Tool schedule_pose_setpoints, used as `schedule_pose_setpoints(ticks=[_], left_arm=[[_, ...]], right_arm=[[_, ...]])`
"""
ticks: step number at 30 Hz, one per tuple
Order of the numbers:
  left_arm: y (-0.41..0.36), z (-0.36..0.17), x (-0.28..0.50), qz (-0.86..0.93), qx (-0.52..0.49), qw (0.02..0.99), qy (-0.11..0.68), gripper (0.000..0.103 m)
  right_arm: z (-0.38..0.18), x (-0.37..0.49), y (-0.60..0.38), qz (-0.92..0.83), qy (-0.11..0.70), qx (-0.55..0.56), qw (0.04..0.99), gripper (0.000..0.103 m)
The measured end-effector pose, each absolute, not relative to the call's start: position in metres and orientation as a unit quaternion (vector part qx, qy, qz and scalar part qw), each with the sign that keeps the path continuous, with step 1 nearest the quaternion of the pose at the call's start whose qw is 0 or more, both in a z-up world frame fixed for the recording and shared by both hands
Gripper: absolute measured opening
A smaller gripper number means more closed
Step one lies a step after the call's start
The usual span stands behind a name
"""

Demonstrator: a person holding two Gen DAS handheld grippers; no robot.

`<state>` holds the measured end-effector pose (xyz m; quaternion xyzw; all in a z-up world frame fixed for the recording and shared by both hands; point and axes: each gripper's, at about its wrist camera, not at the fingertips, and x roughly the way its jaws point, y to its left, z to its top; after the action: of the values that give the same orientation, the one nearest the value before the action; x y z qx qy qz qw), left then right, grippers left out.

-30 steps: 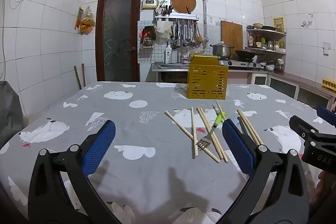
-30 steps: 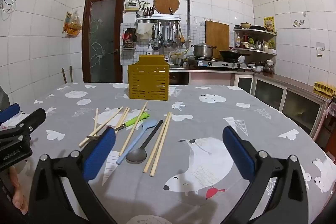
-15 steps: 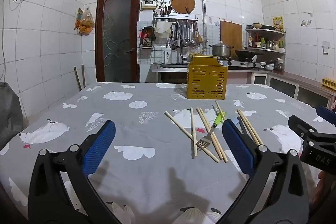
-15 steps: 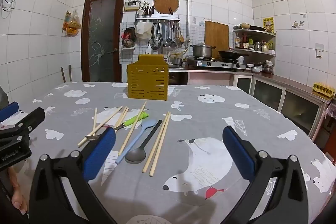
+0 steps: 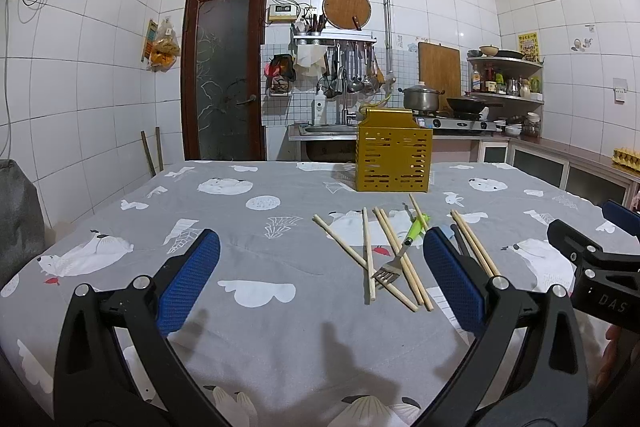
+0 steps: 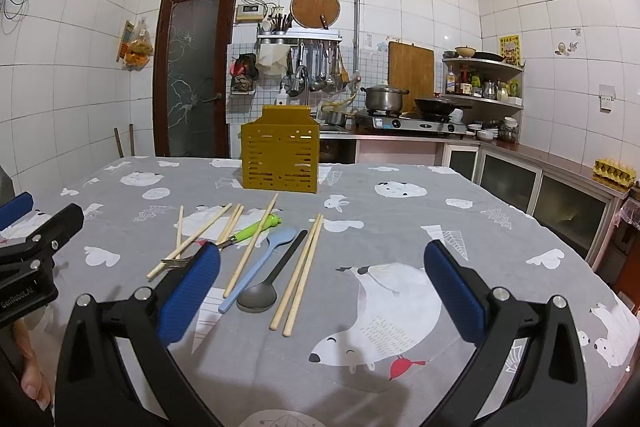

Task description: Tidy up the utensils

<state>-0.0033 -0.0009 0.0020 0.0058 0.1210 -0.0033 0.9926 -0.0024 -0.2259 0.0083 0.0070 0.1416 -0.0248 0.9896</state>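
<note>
A yellow slotted utensil holder (image 5: 394, 161) (image 6: 280, 159) stands at the far side of the table. Before it lie several wooden chopsticks (image 5: 366, 253) (image 6: 298, 271), a fork with a green handle (image 5: 404, 247) (image 6: 248, 231), a light blue spoon (image 6: 260, 267) and a black spoon (image 6: 264, 287). My left gripper (image 5: 320, 283) is open and empty above the cloth, left of the utensils. My right gripper (image 6: 320, 287) is open and empty, its left pad near the fork's tines.
The table carries a grey cloth with polar bear prints (image 5: 248, 291) (image 6: 392, 307). Behind it are a brown door (image 5: 224, 75), a sink with hanging tools (image 5: 340, 75), and a stove with a pot (image 6: 384, 99). Cabinets (image 6: 540, 187) run along the right.
</note>
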Motion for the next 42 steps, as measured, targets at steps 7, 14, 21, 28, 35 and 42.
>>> schedule_pose_setpoints(ticks=[7,14,21,28,35,42], left_arm=[[-0.0011,0.0022,-0.0033,-0.003,0.006,0.993,0.12,0.098],[-0.0014,0.0018,-0.0042,-0.003,0.006,0.993,0.12,0.098],[-0.002,0.0022,-0.0046,-0.003,0.006,0.993,0.12,0.098],[-0.0015,0.0022,-0.0044,-0.003,0.006,0.993,0.119,0.098],[-0.0017,0.0021,-0.0045,-0.003,0.006,0.993,0.119,0.098],[-0.0015,0.0023,-0.0045,-0.003,0.005,0.993,0.119,0.098]], right_arm=[[0.0085,-0.0028,-0.2258,-0.025,0.141,0.006,0.99,0.099],[0.0082,-0.0031,-0.2243,-0.025,0.14,0.005,0.99,0.099],[0.0081,-0.0031,-0.2231,-0.026,0.14,0.005,0.99,0.099],[0.0079,-0.0026,-0.2225,-0.026,0.14,0.004,0.99,0.099],[0.0079,-0.006,-0.2239,-0.026,0.139,0.004,0.99,0.099],[0.008,-0.0061,-0.2237,-0.027,0.139,0.003,0.99,0.099]])
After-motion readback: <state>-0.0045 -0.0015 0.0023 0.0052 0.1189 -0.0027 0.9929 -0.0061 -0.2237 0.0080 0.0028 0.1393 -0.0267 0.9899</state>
